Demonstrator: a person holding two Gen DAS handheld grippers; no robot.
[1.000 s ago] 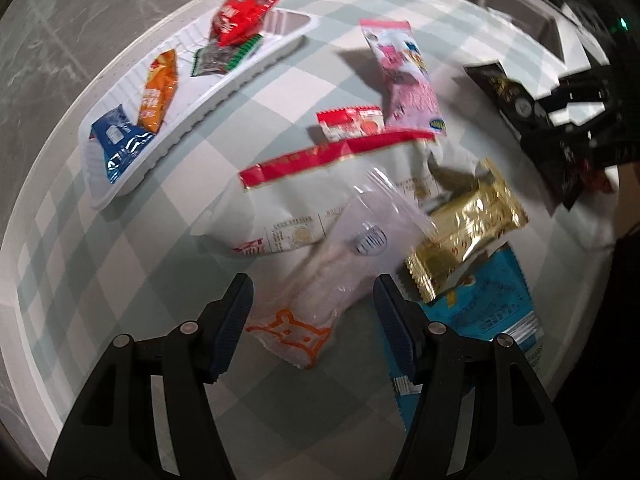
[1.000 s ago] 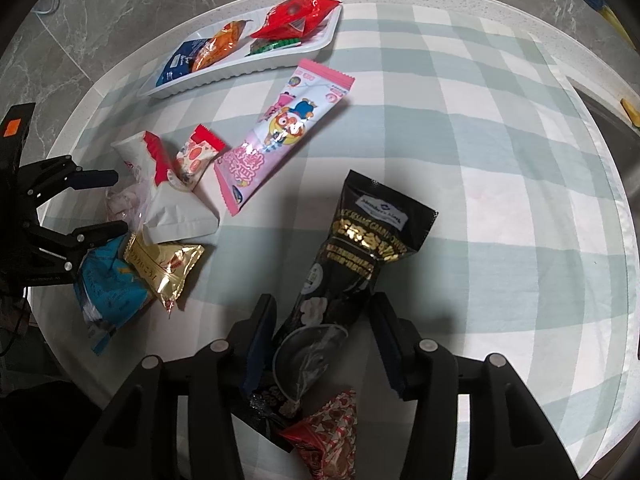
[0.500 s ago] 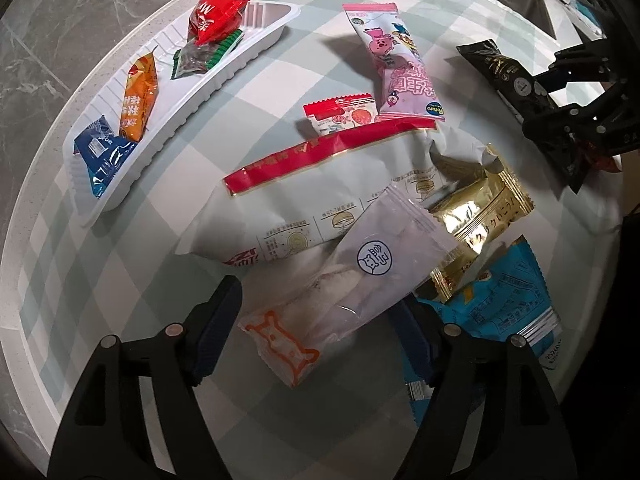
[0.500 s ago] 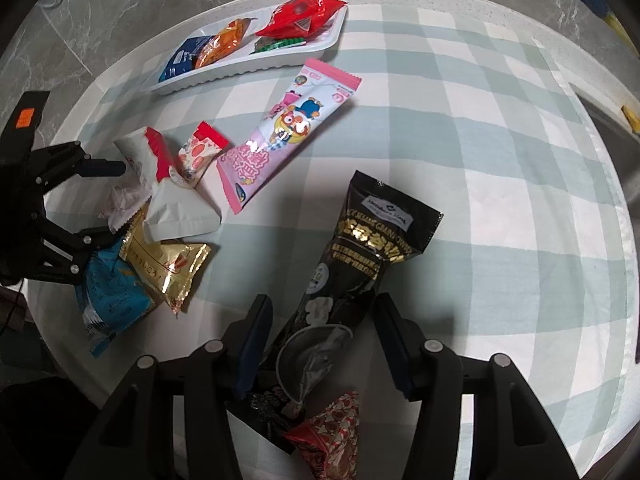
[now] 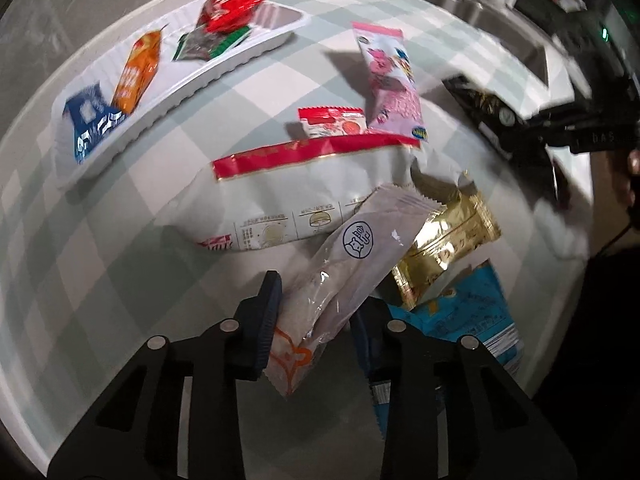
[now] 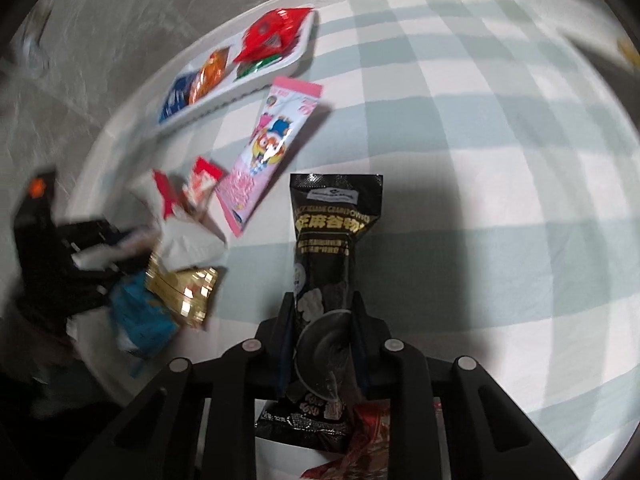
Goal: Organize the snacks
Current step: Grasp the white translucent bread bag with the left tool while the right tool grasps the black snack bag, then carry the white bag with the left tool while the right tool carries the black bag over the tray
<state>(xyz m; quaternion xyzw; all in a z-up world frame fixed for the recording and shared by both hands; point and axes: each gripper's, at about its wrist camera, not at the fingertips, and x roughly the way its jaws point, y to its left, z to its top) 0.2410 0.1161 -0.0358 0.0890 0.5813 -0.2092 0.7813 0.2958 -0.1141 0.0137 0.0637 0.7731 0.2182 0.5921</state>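
— Now, left gripper (image 5: 314, 316): closing just now, fingers (image 5: 267, 320) pinched on the near end of the translucent white packet (image 5: 352, 268), clamped across its width. Long axis running straight away from the fingers, up and to the right, far end lying over the big white bag with the red strip (image 5: 288, 196) and beside the gold packet (image 5: 448, 240).

— And the right gripper (image 6: 322, 340)?

— Likewise drawn in just now, narrow, gripping the black sesame-cereal packet (image 6: 336, 236) low on its body. Packet standing out lengthwise ahead of the fingers, apparently lifted clear of the checked tabletop (image 6: 500, 160), with a red wrapper (image 6: 360, 440) underneath.

— Where to next?

— Probably the white tray (image 5: 224, 68), far left in the left view, already holding blue, orange, green and red snacks. Left hand seemingly nearer to it. Free space visible only at the far end behind the red bag (image 5: 236, 6), so long packets likely need turning to lie along the tray.

— Risks?

— Dragging the white bag along on lifting; pink cartoon packet (image 6: 272, 152) lying in the right hand's path.
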